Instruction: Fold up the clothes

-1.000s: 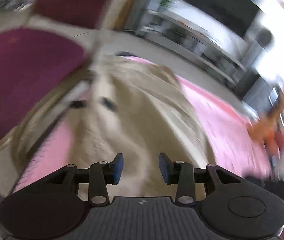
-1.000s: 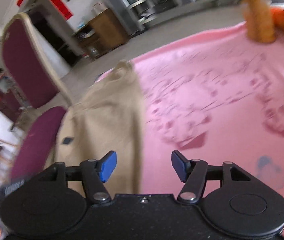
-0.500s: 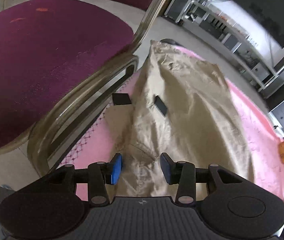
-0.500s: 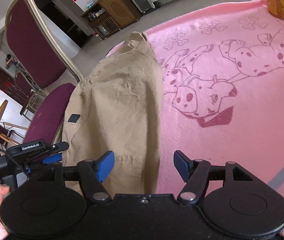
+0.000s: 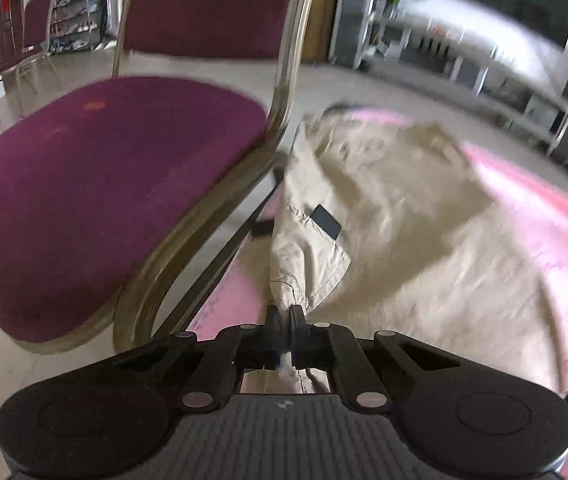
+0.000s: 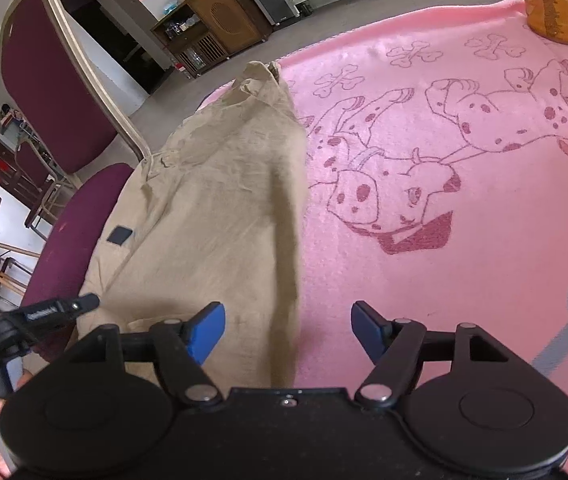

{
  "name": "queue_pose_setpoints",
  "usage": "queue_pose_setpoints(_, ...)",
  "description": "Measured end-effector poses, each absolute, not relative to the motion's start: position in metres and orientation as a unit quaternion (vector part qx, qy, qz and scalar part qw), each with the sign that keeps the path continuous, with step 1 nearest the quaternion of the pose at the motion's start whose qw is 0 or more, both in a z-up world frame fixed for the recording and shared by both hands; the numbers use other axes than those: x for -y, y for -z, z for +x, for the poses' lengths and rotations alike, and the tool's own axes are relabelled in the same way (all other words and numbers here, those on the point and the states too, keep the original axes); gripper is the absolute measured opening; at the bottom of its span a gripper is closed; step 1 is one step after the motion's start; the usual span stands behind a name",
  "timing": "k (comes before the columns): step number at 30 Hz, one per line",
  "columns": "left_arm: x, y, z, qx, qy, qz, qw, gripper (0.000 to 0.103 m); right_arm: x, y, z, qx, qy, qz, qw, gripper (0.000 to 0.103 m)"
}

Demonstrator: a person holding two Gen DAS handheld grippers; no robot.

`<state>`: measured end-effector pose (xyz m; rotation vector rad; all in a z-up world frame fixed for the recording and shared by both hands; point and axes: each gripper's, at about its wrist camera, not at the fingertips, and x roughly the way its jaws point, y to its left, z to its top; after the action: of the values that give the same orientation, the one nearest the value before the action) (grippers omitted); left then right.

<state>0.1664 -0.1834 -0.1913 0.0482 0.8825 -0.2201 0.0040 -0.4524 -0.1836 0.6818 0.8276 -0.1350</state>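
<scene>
A beige garment point(image 5: 396, 216) lies lengthwise on a pink blanket point(image 5: 544, 208) with a dog print, along the table's left edge. It also shows in the right wrist view point(image 6: 220, 208). It has a small black patch point(image 5: 326, 217). My left gripper point(image 5: 284, 320) is shut on a bunched near corner of the garment and lifts it. My right gripper point(image 6: 288, 324) is open and empty, above the garment's near right edge and the blanket point(image 6: 444, 160).
A maroon chair point(image 5: 96, 184) with a gold frame stands close against the table's left side. An orange object point(image 6: 552, 0) stands at the blanket's far right. Shelves and cabinets line the far wall.
My left gripper has closed on the garment's near left corner and pulled it up. My right gripper has stayed open and barely moved.
</scene>
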Motion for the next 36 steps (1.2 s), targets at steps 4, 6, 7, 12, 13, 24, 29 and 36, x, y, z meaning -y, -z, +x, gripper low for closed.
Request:
queue_pose_setpoints(4, 0.170, 0.185, 0.161, -0.429, 0.070, 0.016, 0.901, 0.039, 0.454, 0.180, 0.002, -0.385, 0.077, 0.315, 0.864, 0.069)
queue_pose_setpoints(6, 0.160, 0.170, 0.147, -0.407, 0.073, 0.005, 0.911, 0.031, 0.458, 0.175, -0.003, -0.363, 0.080, 0.327, 0.869, 0.069)
queue_pose_setpoints(7, 0.158, 0.163, 0.139, -0.395, 0.089, 0.003, 0.914, 0.031, 0.460, 0.172, -0.005, -0.352, 0.082, 0.333, 0.871, 0.069)
queue_pose_setpoints(12, 0.174, 0.159, 0.111, -0.394, 0.209, 0.016, 0.895, 0.030, 0.471, 0.176, 0.000, -0.324, -0.008, 0.455, 0.829, 0.056)
queue_pose_setpoints(13, 0.182, 0.164, 0.108, -0.403, 0.234, 0.016, 0.885, 0.030, 0.469, 0.182, 0.005, -0.327, -0.035, 0.479, 0.814, 0.053)
queue_pose_setpoints(24, 0.179, 0.200, 0.091, -0.480, 0.233, 0.022, 0.846, 0.027, 0.440, 0.246, 0.052, -0.426, -0.129, 0.501, 0.742, 0.014)
queue_pose_setpoints(29, 0.166, 0.195, 0.079, -0.482, 0.221, 0.024, 0.847, 0.023, 0.489, 0.241, 0.023, -0.353, -0.002, 0.540, 0.764, 0.011)
queue_pose_setpoints(36, 0.164, 0.160, 0.083, -0.437, 0.234, 0.046, 0.867, 0.030, 0.503, 0.195, -0.010, -0.295, 0.066, 0.489, 0.818, 0.019)
